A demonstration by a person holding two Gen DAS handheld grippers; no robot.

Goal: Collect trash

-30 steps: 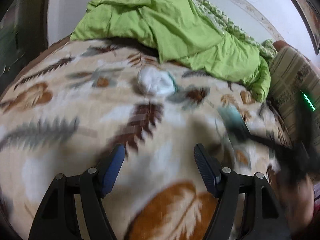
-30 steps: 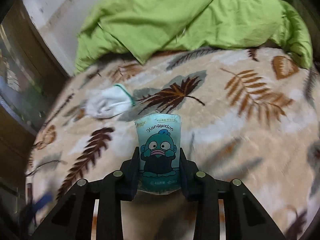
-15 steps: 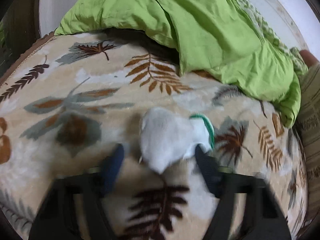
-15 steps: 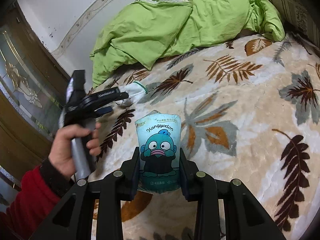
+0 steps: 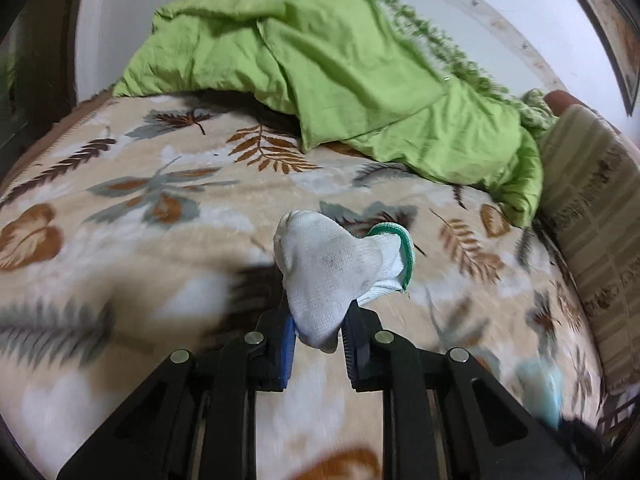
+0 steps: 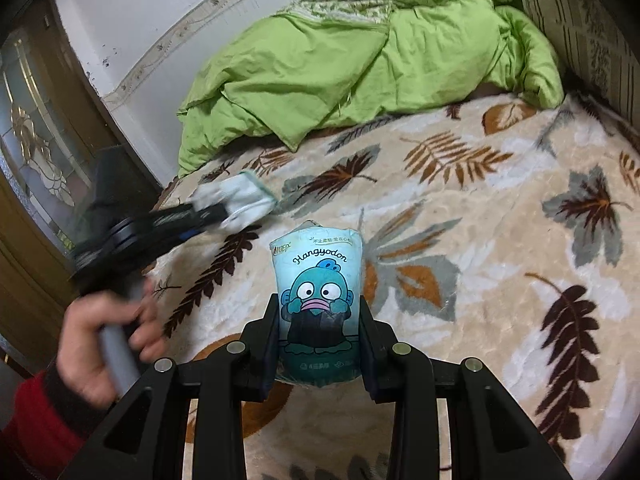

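Observation:
My left gripper (image 5: 319,330) is shut on a white sock with a green cuff (image 5: 338,266) and holds it just above the leaf-patterned blanket (image 5: 160,216). The sock also shows in the right wrist view (image 6: 240,200), pinched at the tip of the blurred left gripper (image 6: 216,212). My right gripper (image 6: 319,320) is shut on a light blue tissue pack with a cartoon fish face (image 6: 318,304), held upright above the blanket (image 6: 480,240). The pack appears as a blurred blue patch at the lower right of the left wrist view (image 5: 540,392).
A crumpled green duvet (image 5: 340,72) lies along the back of the bed by the white wall (image 6: 160,12). A striped pillow (image 5: 596,220) is at the right. A wooden door with patterned glass (image 6: 28,152) stands left of the bed. A red-sleeved hand (image 6: 104,344) holds the left gripper.
My left gripper moved forward to the sock, shut on it and lifted it off the blanket. My right gripper pulled back and higher, still holding the tissue pack.

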